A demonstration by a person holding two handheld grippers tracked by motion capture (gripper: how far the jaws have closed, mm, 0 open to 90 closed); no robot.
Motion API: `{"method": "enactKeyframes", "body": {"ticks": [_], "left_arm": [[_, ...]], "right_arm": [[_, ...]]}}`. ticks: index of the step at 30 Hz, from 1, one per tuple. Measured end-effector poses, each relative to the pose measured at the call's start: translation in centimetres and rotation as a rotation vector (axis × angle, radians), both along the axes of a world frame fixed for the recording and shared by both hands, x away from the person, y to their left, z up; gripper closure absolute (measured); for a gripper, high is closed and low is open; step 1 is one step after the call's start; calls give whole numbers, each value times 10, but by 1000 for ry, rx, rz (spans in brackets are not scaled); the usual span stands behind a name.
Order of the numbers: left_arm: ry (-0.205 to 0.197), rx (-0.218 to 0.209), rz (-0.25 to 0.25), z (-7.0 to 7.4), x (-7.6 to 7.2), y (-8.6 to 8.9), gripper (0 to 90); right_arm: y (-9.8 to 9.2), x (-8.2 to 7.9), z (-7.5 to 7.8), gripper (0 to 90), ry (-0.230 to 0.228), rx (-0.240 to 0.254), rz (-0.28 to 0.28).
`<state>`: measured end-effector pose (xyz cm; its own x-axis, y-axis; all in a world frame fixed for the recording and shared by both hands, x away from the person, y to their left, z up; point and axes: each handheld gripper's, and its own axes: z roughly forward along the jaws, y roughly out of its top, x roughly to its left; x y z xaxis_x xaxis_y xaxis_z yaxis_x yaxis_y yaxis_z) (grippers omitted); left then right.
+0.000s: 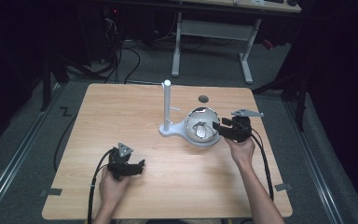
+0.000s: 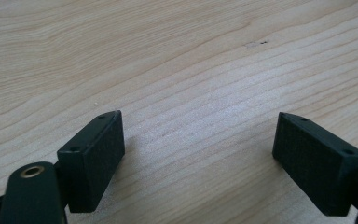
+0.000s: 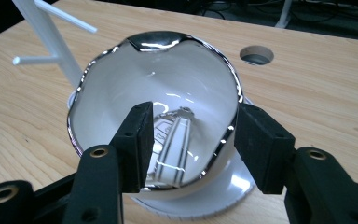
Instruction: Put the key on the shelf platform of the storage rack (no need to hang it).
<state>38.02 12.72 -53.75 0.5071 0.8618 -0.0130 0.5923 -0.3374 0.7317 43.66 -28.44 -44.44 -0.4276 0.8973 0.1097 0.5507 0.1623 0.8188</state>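
Bowl [image 1: 201, 127] and right gripper [image 1: 218, 127] are met on the right half of the table [image 1: 121, 116], the shiny bowl being placed at nine o'clock from the gripper in the high view. The bowl is rested on the round white base [image 1: 172, 130] of a stand, whose white post [image 1: 167, 105] is raised at roughly ten o'clock from the bowl. In the right gripper view the bowl [image 3: 168, 88] is seen straight ahead at twelve o'clock, its near rim being straddled: one jaw is set inside the bowl, the other outside the wall. The jaws of the right gripper [image 3: 191, 140] are held wide, and whether the pads are pressed on the rim cannot be told. The bowl is tipped, so that its mouth is turned toward the gripper and upward; being round, no long axis is shown. A round hole [image 3: 256, 54] in the table is seen at one o'clock beyond the bowl.

The left gripper [image 1: 137, 167] is held low over bare wood at seven o'clock from the bowl, well apart from it, its jaws spread wide with nothing between them [image 2: 198, 154].
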Motion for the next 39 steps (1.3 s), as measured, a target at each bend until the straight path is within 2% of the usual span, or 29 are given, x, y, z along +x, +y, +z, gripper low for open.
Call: {"method": "enactKeyframes", "body": {"ticks": [5, 15, 23, 39], "left_arm": [[2, 1, -2, 0, 0, 0, 170], [1, 1, -1, 0, 0, 0, 170], [0, 1, 1, 0, -1, 0, 170], [0, 2, 0, 0, -1, 0, 170]], "right_arm": [[-6, -7, 6, 480, -23, 9, -4], [-23, -19, 6, 480, -19, 20, -28], [-27, -27, 13, 480, -36, 4, -25], [-52, -50, 9, 486, -36, 40, -58]]}}
